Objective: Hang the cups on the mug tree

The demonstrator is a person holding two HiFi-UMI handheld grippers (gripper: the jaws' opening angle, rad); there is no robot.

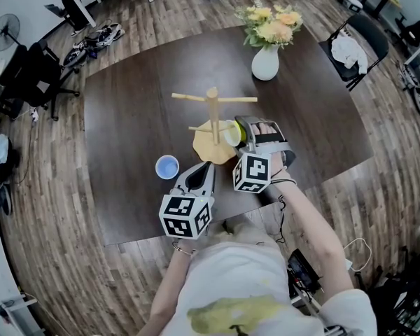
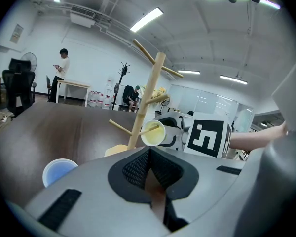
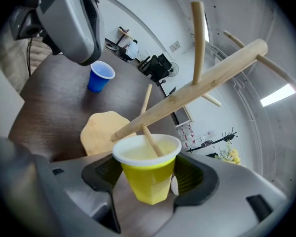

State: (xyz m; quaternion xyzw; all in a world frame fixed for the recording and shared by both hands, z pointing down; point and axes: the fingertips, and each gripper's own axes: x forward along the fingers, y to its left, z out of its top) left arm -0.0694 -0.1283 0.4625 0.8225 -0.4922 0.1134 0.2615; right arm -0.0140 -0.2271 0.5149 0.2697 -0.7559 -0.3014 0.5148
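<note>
1. The right gripper grips the yellow cup tipped on its side, mouth facing the mug tree, so a low peg can run into it. The peg's tip sits inside the rim.
2. The cup lies just beside the tree's post, above its base. By my judgement the jaws carry it, not the peg.
3. The left gripper hovers near the tree's base, jaws closed together on nothing, out of the way.
4. 1 blue cup stands upright on the table, left of the tree's base and clear of it, probably the next one to hang.
</note>
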